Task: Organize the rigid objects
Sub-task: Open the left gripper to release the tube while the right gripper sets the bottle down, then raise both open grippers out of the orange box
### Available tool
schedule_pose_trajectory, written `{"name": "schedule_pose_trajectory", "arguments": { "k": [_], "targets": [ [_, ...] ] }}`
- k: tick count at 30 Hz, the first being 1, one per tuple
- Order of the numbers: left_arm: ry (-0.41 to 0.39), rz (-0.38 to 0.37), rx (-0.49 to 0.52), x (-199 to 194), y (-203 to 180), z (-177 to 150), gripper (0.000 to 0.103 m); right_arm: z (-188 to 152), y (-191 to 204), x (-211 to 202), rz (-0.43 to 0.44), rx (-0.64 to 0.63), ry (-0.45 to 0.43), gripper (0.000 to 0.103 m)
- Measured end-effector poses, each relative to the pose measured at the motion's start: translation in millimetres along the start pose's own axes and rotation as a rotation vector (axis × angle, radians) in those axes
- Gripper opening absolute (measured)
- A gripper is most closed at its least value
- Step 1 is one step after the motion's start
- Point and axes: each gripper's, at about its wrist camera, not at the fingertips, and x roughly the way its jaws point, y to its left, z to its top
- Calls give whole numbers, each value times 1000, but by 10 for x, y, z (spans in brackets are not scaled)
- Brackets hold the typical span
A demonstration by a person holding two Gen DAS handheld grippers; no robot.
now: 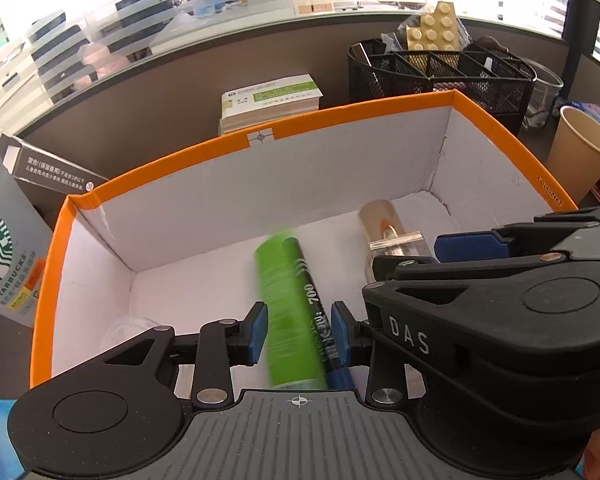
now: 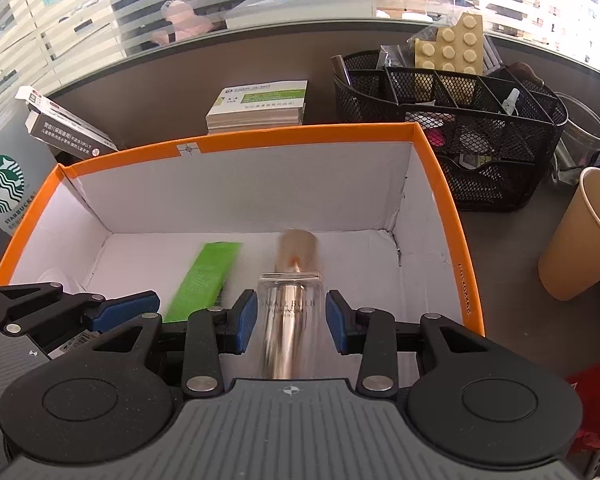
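Over the orange box (image 1: 260,148), parted fingers (image 1: 256,332) flank green tube (image 1: 288,312), bottle (image 2: 288,320) unpressed

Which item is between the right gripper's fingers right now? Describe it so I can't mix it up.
Look inside the orange-rimmed box with white walls. Between the right gripper fingers lies a clear bottle with a rose-gold core and cap. The green tube beside it is opaque; only this one is see-through and metallic.

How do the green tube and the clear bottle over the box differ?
Look: the green tube is opaque bright green with a black marker beside it; the clear bottle is see-through with a rose-gold core and cap.
Holder: the tube sits in the left gripper, the bottle in the right gripper.
Shared: both are motion-blurred, pointing into the orange-rimmed box.
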Motion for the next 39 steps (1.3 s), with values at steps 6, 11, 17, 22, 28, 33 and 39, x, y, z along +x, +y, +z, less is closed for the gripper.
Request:
{"name": "schedule_pose_trajectory", "arguments": {
  "k": [6,11,17,22,28,33,39],
  "targets": [
    [-26,-19,-19,-31,18,-25,39,-13,-2,-51,9,6,-13,36],
    [-49,-29,-10,-114,34,-24,46,-3,7,-131,8,11,-29,36],
    [-88,-52,-24,-288,129,-12,57,-2,18,-294,4,14,-59,37],
    [-159,-45,-10,-536,165,-69,65,-5,72,-504,-13,2,-100,41],
    [-241,-20,19,-889,141,-196,80,-33,190,-828,-19,-15,-145,49],
    [-311,-3,25,-1208,140,-319,92,-133,317,-1158,-39,-43,-197,61],
    [-334,-18,15,-1470,145,-440,98,-265,435,-1509,-63,-61,-249,65]
  ]
}}
